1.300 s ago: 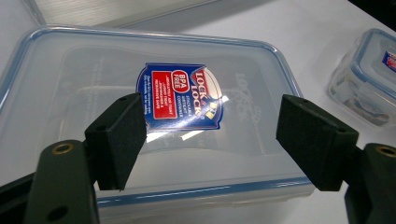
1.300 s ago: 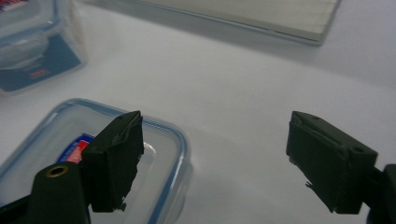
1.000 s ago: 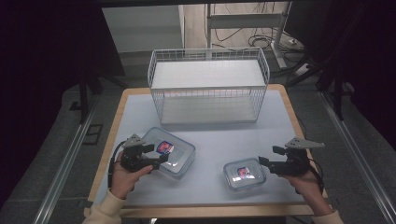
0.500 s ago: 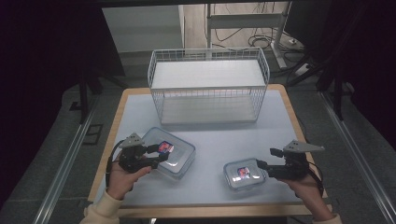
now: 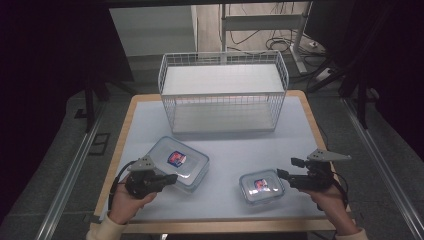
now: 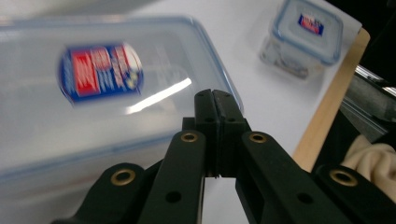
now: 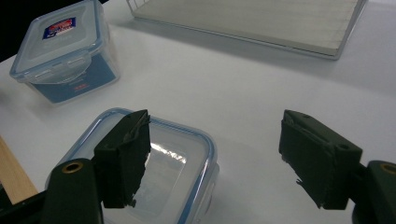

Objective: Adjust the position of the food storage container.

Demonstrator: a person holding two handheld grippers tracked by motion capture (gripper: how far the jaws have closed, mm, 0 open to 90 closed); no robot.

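A large clear lidded container (image 5: 177, 161) with a blue rim and a red-and-blue label lies at the table's front left. My left gripper (image 5: 171, 178) is at its near edge. In the left gripper view the jaws have just been closing and now meet, shut (image 6: 215, 99), over the lid's (image 6: 93, 107) corner with nothing between them. A small matching container (image 5: 260, 185) sits front right. My right gripper (image 5: 289, 169) stands open beside it. In the right gripper view the small container (image 7: 180, 163) lies under the left pad (image 7: 125, 156), and the other pad (image 7: 312, 156) is over bare table.
A white wire basket (image 5: 223, 92) stands at the back middle of the white table (image 5: 225, 147). Its base shows in the right gripper view (image 7: 261, 18), along with the large container (image 7: 60, 51). The table's wooden edge (image 6: 329, 100) runs close to the small container (image 6: 303, 32).
The left gripper's jaws went from wide open to shut, and that hand drew back a little toward the table's near edge. The right gripper kept still.
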